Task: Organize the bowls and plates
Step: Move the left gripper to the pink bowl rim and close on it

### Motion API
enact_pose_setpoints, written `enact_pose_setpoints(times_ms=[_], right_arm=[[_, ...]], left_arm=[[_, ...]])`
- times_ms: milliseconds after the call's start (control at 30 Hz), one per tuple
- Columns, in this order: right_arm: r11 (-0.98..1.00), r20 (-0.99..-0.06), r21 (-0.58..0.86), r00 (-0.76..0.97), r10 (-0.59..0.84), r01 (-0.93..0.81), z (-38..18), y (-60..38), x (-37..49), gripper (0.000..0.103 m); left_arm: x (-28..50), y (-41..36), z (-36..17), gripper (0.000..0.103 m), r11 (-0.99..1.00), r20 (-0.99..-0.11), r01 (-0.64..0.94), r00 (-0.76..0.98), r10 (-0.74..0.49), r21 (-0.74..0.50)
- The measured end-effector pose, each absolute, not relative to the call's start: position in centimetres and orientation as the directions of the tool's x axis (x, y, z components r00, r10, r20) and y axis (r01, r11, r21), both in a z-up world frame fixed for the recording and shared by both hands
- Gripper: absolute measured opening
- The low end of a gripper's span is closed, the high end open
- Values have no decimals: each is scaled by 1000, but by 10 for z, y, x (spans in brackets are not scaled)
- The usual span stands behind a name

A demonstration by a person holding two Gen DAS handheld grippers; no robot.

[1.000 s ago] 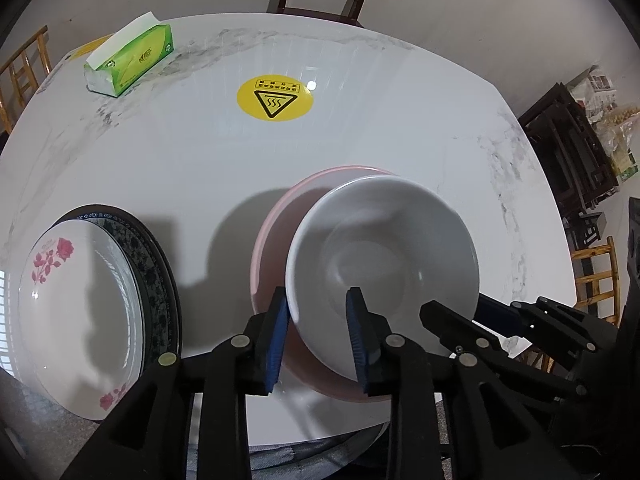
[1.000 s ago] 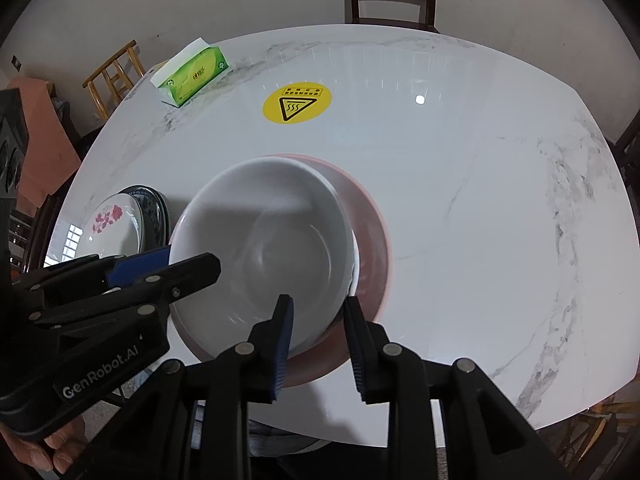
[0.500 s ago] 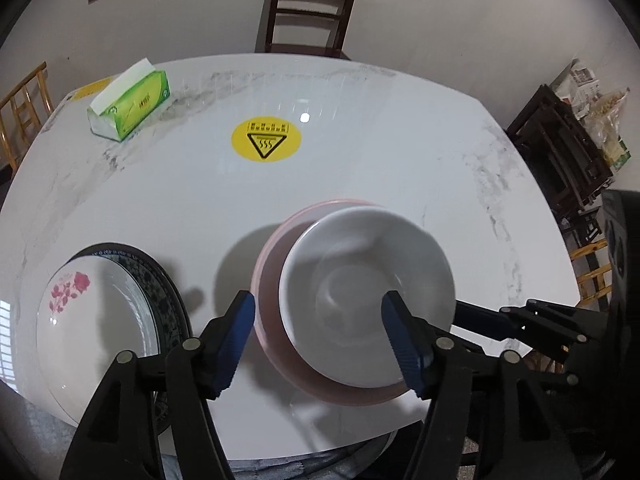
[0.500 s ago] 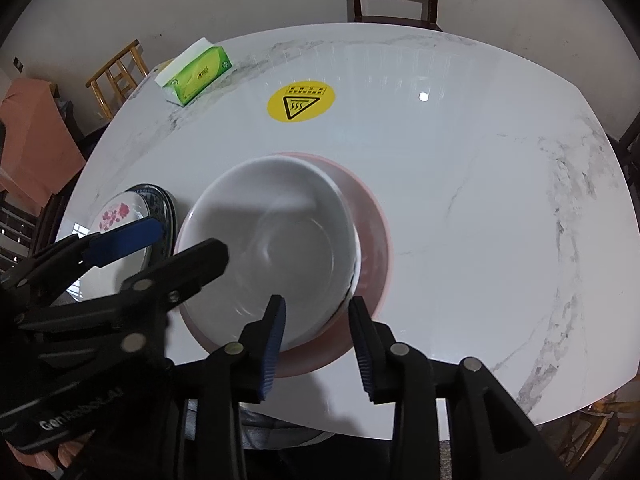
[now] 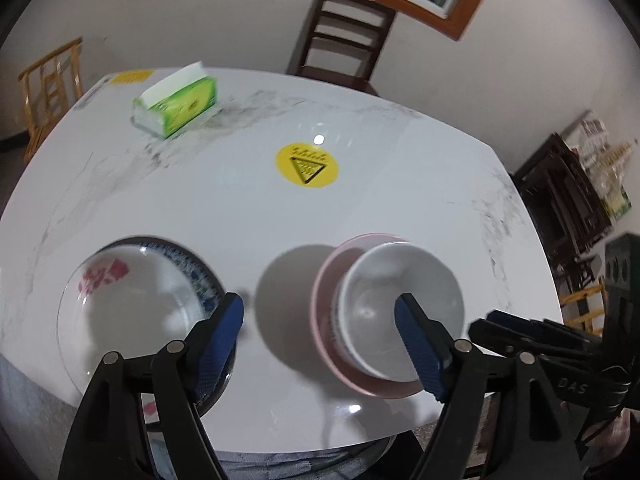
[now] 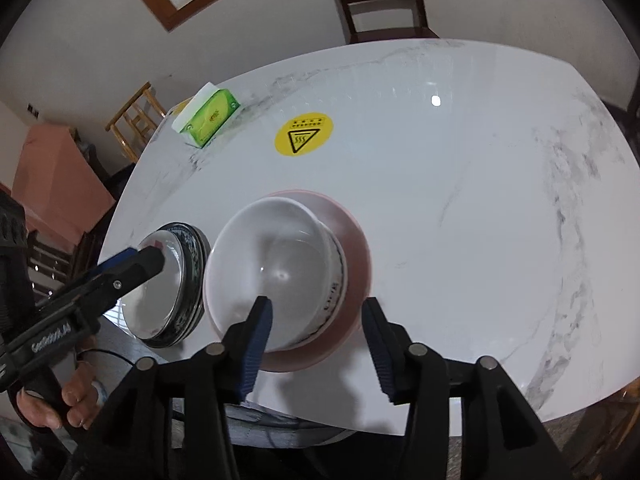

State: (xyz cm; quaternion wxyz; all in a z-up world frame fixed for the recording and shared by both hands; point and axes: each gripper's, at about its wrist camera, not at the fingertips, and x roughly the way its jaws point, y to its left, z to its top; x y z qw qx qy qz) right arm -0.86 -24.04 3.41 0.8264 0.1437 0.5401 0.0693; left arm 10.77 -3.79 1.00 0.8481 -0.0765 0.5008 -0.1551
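White bowl (image 5: 404, 308) upright, mouth up, nested in pink bowl (image 5: 332, 280).

A white marble-veined table (image 5: 400, 184) carries a green-and-white tissue box (image 5: 178, 105) near its far left edge and a round yellow warning sticker (image 5: 307, 165) at centre. 1 dark wooden slatted chair (image 5: 344, 44) stands behind it.
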Motion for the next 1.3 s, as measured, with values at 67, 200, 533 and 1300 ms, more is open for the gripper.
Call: enact_pose_setpoints(times_ms=[67, 200, 533, 1300], right_arm=[[947, -879, 315, 395, 268, 58, 31, -244, -10, 55], [946, -886, 313, 383, 260, 82, 29, -248, -12, 57], [944, -911, 286, 351, 216, 162, 12, -267, -9, 57], [959, -942, 227, 290, 171, 171, -13, -255, 11, 57]], left_arm=[[109, -32, 5, 75, 944, -835, 163, 441, -330, -287], [109, -23, -3, 76, 947, -846, 123, 425, -321, -297], [113, -9, -26, 76, 937, -876, 40, 341, -340, -348], [130, -22, -61, 69, 950, -924, -20, 239, -299, -312]])
